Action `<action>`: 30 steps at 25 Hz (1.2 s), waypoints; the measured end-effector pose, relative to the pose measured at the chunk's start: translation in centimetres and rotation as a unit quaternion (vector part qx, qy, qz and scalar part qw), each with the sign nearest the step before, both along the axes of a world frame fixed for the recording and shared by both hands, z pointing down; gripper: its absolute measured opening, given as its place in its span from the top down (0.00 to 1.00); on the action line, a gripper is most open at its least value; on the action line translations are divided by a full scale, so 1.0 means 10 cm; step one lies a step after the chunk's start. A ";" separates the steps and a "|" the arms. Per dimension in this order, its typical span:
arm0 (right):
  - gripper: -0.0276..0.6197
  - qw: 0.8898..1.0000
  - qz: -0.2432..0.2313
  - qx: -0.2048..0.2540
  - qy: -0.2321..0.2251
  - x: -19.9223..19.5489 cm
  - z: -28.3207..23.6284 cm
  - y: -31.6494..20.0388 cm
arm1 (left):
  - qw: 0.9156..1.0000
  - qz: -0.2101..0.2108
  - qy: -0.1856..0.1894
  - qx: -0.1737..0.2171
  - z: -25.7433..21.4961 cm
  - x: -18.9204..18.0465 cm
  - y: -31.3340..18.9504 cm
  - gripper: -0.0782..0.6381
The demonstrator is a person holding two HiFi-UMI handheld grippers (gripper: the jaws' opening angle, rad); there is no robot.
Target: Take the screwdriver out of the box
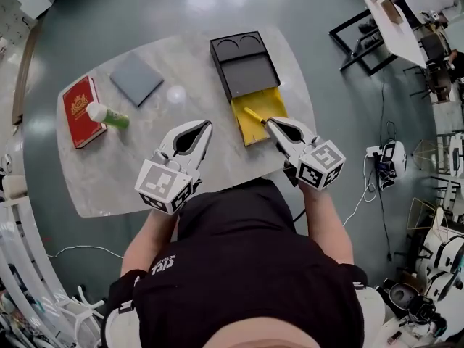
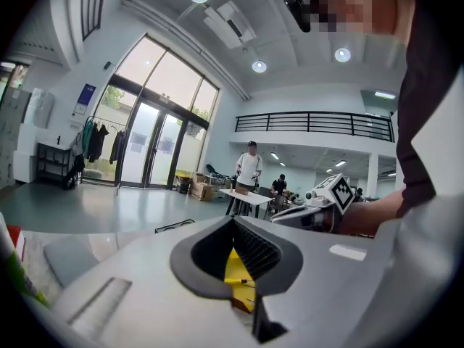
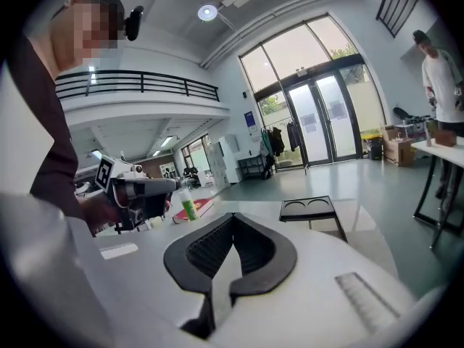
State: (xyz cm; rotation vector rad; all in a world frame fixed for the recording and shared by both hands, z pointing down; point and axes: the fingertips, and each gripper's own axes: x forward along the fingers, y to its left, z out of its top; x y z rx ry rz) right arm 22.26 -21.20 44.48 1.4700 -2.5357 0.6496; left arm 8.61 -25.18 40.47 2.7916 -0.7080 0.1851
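With left gripper (image 1: pixel 205 127) and right gripper (image 1: pixel 269 122) both closed and empty, open the right 1 wide before straddling the screwdriver (image 1: pixel 254 114) in the box (image 1: pixel 246 75).

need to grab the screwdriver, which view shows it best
The head view: the yellow screwdriver lies in plain sight in the yellow tray. The left gripper view shows only a small glimpse; the right gripper view shows none.

Yellow screwdriver (image 1: pixel 254 114), black-and-yellow box (image 1: pixel 250 75)

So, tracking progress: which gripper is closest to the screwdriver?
The right gripper, just beside the screwdriver in the yellow drawer; the left gripper is over the table.
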 end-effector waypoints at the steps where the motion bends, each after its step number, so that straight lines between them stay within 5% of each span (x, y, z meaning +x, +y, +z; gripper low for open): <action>1: 0.93 1.000 -0.002 -0.009 -0.002 0.02 0.07 -0.02 | 1.000 0.000 -0.001 0.001 0.03 0.03 -0.02 0.89; 15: 0.86 0.989 -0.074 -0.118 0.056 0.19 0.90 -0.47 | 0.998 -0.037 -0.022 -0.044 0.56 0.23 -0.48 0.89; 26: 0.79 0.960 -0.131 -0.204 0.144 0.23 1.67 -0.66 | 0.997 -0.027 -0.053 -0.056 0.91 0.48 -0.65 0.89; 30: 0.73 0.939 -0.165 -0.230 0.194 0.18 1.94 -0.65 | 0.995 -0.037 -0.057 -0.071 1.04 0.44 -0.71 0.89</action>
